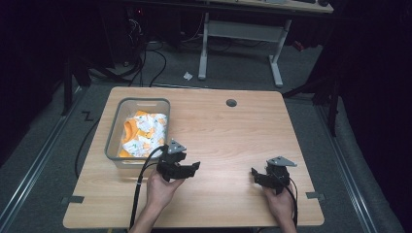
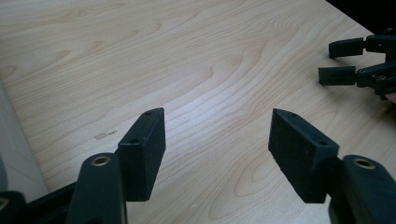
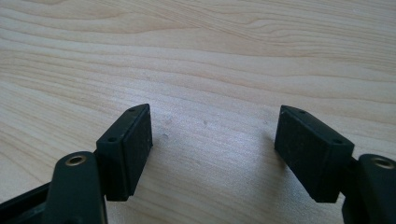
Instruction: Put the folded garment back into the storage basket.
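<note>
I hold two grippers low over the wooden table (image 1: 233, 131). The left gripper (image 1: 193, 168) has its jaws wide apart, holding nothing; the right gripper (image 1: 253, 172) the same. Farther, at the left, one clear bin (image 1: 112, 131) holds orange-and-white patterned cloth (image 1: 144, 135).

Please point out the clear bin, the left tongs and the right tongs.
clear bin (image 1: 114, 124), high view, left wall.
left tongs (image 2: 215, 144), left gripper view, between the tips.
right tongs (image 3: 214, 140), right gripper view, between the tips.
</note>
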